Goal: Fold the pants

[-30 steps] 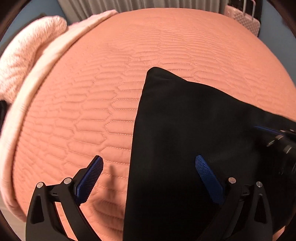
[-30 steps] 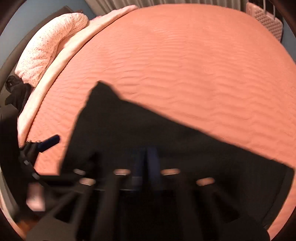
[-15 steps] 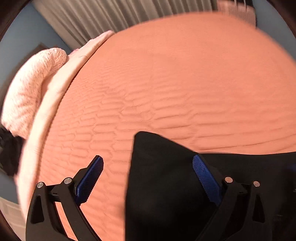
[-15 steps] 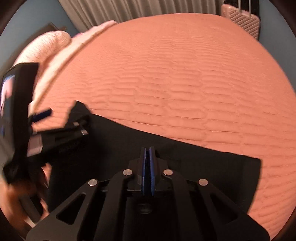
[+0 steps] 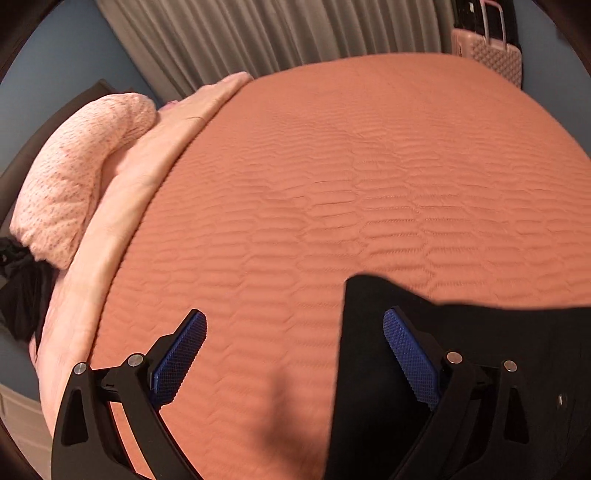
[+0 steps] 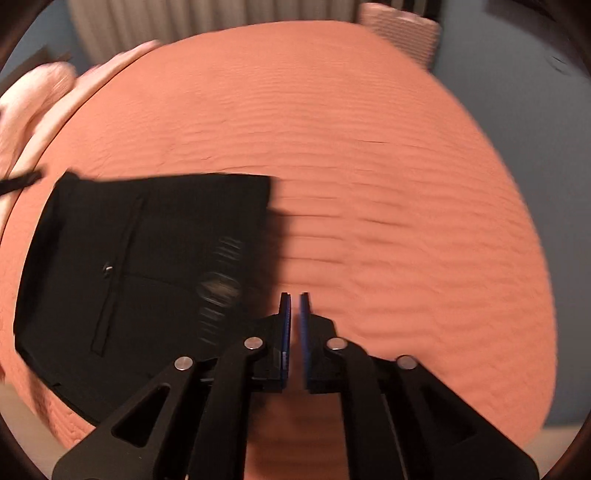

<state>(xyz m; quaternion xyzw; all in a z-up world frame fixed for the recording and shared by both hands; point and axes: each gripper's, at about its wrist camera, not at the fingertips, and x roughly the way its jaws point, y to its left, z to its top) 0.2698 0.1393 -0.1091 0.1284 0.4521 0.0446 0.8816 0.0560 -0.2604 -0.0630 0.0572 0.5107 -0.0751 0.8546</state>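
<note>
The black pants lie folded into a flat rectangle on the orange quilted bed cover, with a seam and a small button showing. In the left wrist view the pants fill the lower right. My left gripper is open and empty above the pants' left edge, its right pad over the cloth. My right gripper is nearly shut with a thin gap, holds nothing, and sits just right of the pants over bare cover.
A pink pillow and a pale folded sheet lie at the bed's left side. A dark garment hangs at the far left. Grey curtains and a pink suitcase stand beyond the bed.
The right gripper let go of the pants and moved right, off the cloth. The pants now lie flat as a folded rectangle. The left gripper drew back and tilted up, staying open.
</note>
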